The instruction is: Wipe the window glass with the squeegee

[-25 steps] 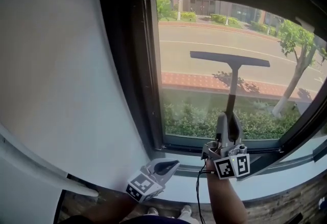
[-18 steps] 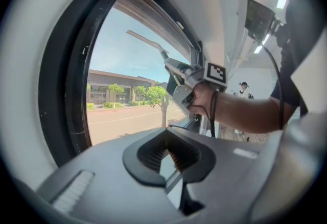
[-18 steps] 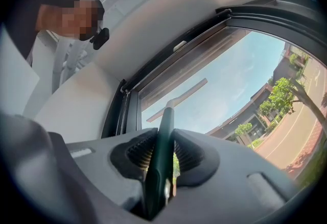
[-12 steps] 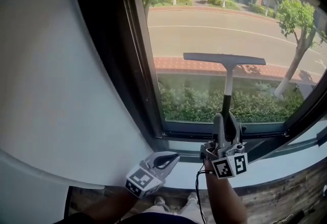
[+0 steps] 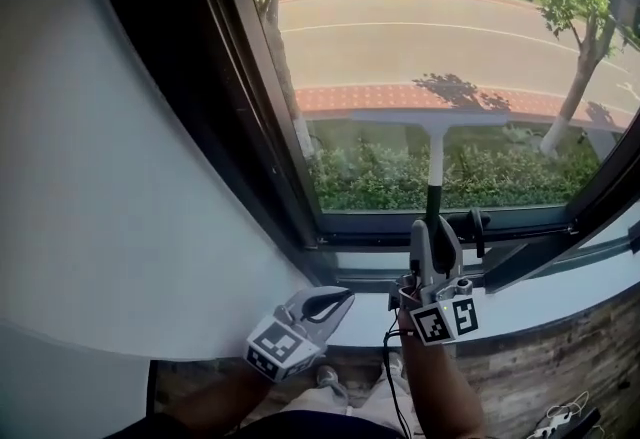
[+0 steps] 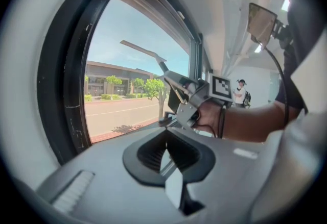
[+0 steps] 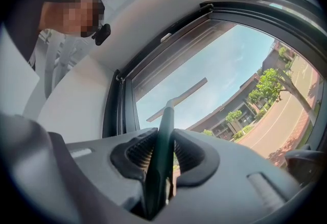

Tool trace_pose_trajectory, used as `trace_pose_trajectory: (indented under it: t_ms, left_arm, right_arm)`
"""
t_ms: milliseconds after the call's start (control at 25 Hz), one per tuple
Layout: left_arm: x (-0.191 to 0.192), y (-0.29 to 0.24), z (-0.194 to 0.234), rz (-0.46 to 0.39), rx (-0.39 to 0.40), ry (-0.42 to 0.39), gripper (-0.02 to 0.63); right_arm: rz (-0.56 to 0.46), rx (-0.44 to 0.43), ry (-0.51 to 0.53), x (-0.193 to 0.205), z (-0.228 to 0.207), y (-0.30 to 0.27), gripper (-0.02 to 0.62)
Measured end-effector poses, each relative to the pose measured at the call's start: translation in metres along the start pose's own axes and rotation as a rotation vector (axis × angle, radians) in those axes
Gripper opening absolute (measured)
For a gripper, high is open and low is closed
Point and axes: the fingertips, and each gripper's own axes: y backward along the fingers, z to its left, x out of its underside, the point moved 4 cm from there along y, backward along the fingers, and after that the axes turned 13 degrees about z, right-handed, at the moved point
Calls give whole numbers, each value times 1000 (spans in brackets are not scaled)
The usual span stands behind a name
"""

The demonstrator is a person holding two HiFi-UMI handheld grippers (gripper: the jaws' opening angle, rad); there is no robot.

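The squeegee stands upright against the window glass (image 5: 400, 37), its pale blade (image 5: 430, 117) lying level across the lower part of the pane. Its dark handle (image 5: 434, 189) runs down into my right gripper (image 5: 434, 227), which is shut on it just above the sill. In the right gripper view the handle (image 7: 164, 131) is pinched between the ribbed pads and the blade (image 7: 179, 98) shows beyond. My left gripper (image 5: 328, 303) hangs low at the left below the sill, shut on nothing (image 6: 166, 154). From the left gripper view I see the right gripper (image 6: 186, 90) and blade (image 6: 140, 50).
A dark window frame (image 5: 250, 127) borders the glass on the left and along the bottom. A white wall (image 5: 100, 177) fills the left side. The pale sill (image 5: 560, 297) runs below the frame, with a small dark handle (image 5: 478, 227) on it near the right gripper.
The right gripper has drawn the squeegee blade down the glass toward the bottom frame. The head view has dropped lower. The left gripper has stayed in place.
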Motion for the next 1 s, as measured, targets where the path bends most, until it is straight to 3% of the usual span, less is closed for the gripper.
trace_pose_trajectory:
  t_ms: [1000]
  left_arm:
    - [60,-19,-14,130,44,34,7]
  right_arm:
    - [226,111,-136,148,-51,66,103]
